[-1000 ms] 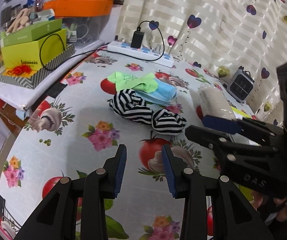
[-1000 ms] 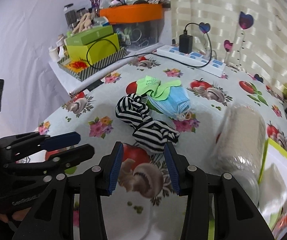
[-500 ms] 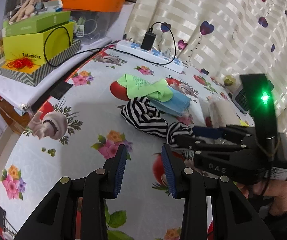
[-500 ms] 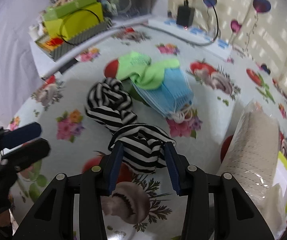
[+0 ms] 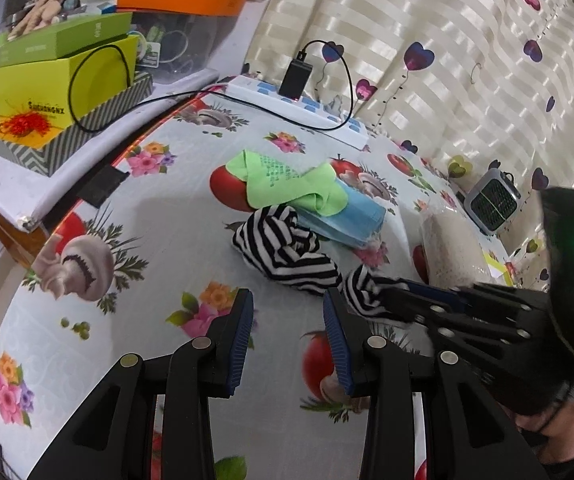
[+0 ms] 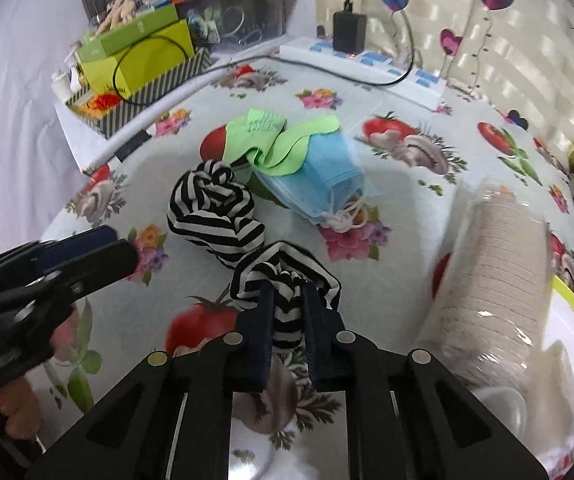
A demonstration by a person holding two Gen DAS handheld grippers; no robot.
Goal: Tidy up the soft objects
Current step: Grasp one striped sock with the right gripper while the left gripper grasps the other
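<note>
Right now my right tool (image 6: 287, 320) is closing on the near end of the striped cloth (image 6: 223, 216), which runs away up-left across the worktop (image 6: 399, 184); my left tool (image 5: 289, 334) hangs open and empty beside it.
</note>
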